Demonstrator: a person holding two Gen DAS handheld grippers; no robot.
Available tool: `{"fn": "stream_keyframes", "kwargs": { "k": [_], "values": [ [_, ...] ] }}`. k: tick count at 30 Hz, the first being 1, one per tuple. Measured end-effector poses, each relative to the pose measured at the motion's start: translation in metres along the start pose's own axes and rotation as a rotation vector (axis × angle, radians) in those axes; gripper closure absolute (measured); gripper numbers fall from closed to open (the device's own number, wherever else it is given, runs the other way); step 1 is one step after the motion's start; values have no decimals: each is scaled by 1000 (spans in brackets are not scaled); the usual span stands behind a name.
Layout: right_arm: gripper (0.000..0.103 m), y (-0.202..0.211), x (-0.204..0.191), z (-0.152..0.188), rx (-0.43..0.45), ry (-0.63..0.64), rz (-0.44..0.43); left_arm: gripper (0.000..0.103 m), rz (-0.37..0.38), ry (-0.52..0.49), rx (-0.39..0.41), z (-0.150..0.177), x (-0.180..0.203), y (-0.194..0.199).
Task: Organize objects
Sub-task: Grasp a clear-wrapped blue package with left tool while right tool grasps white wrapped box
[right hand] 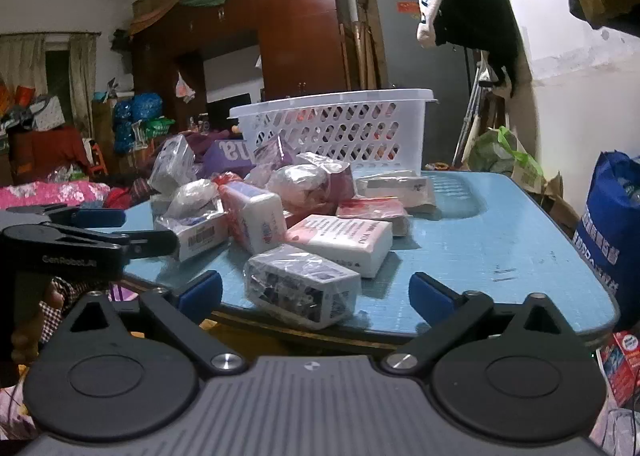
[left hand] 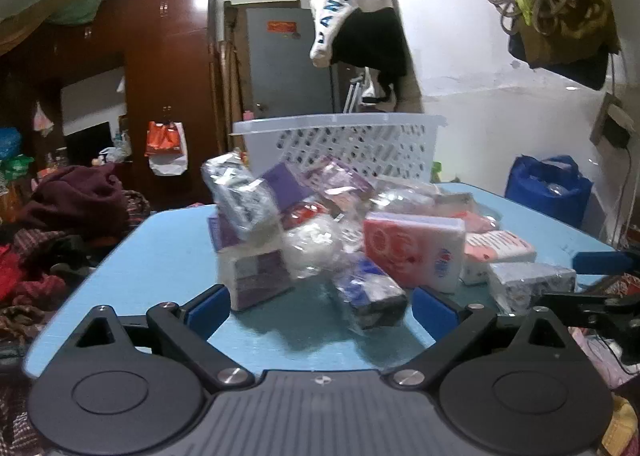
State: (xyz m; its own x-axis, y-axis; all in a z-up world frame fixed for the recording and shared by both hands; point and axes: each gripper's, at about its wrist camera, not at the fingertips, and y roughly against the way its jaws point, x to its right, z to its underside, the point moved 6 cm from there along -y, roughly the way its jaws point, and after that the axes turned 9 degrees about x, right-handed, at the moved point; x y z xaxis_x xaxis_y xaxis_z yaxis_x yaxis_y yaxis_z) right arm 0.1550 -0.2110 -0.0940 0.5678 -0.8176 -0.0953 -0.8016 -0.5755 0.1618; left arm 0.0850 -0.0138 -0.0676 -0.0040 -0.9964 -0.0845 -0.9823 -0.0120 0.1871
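Wide-open left tongs (left hand: 316,306) at the surface's (left hand: 160,264) near edge, gripping nothing, facing a dark wrapped packet (left hand: 370,298). Wide-open right tongs (right hand: 316,292) likewise empty, before a wrapped box (right hand: 302,286) near the front edge. Heap of packets (right hand: 276,208) mid-surface; white basket (right hand: 332,128) at the far edge, contents unclear. Sorting seemingly barely begun. Both aimed slightly downward.

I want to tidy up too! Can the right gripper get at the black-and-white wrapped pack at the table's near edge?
Probably yes. The right gripper is open, the black-and-white wrapped pack lies straight ahead between its fingers, and nothing blocks it.
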Motion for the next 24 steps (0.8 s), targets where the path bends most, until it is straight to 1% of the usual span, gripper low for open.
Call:
{"fn": "stream_keyframes", "kwargs": {
  "k": [2, 4, 5, 7, 8, 9, 10, 11, 12, 16, 21, 24],
  "values": [
    [10, -4, -2, 3, -12, 25, 8, 9, 6, 0, -9, 3, 3, -4],
    [17, -8, -1, 6, -21, 29, 9, 12, 9, 11, -17, 6, 5, -8],
    [18, -8, -1, 7, -13, 35, 11, 15, 9, 14, -16, 7, 4, -9],
    [29, -10, -3, 7, -9, 54, 15, 20, 10, 20, -9, 7, 6, -11],
    [33, -11, -5, 7, -6, 65, 11, 25, 14, 21, -3, 6, 7, -12],
    [44, -10, -6, 7, -2, 77, 13, 33, 22, 19, 5, 6, 9, -12],
    [53, -9, -7, 7, 0, 84, 11, 40, 32, 17, 9, 7, 11, -13],
    [56, -9, -8, 7, 0, 90, 7, 56, 46, 14, 8, 8, 13, -14],
    [58, -7, -8, 6, -2, 91, -2, 61, 56, 14, 3, 10, 14, -14],
    [58, -5, -5, 5, 1, 79, -13, 61, 67, 20, 29, 8, 13, -9],
    [58, 1, -5, -4, 31, 78, -17, 61, 126, 1, 111, -5, 15, 12],
    [58, 3, -6, -7, 40, 78, -16, 61, 169, 17, 112, -10, 18, 13]
  ]
}}
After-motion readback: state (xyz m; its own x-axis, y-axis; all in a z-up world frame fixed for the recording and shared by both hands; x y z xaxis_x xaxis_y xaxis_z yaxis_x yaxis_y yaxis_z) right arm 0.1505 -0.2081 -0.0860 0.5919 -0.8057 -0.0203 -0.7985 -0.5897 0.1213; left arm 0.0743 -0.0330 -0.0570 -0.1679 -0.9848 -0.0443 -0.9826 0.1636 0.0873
